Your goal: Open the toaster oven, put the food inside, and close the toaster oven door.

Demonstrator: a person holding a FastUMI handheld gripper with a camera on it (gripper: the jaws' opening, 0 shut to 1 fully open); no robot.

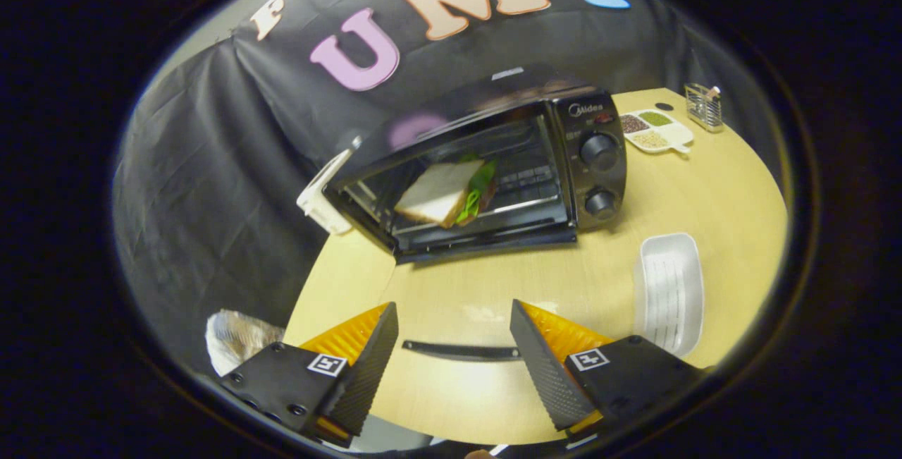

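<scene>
A black toaster oven (493,163) stands on the round wooden table (712,191), tilted in my view. Its glass door (465,283) hangs open, folded down toward me. The door's black handle (461,351) lies between my two fingers, untouched by either. A sandwich (440,194) of white bread with green lettuce rests on the rack inside the oven. My gripper (453,309) is open, with its orange-and-black fingers (373,346) spread wide on either side of the handle and nothing gripped.
A white rectangular tray (669,290) lies to the right of the door. Behind the oven's right side sit a divided dish of grains (655,129) and a small wire holder (703,106). A white object (324,194) leans at the oven's left. A crumpled bundle (236,335) lies off the table's left edge.
</scene>
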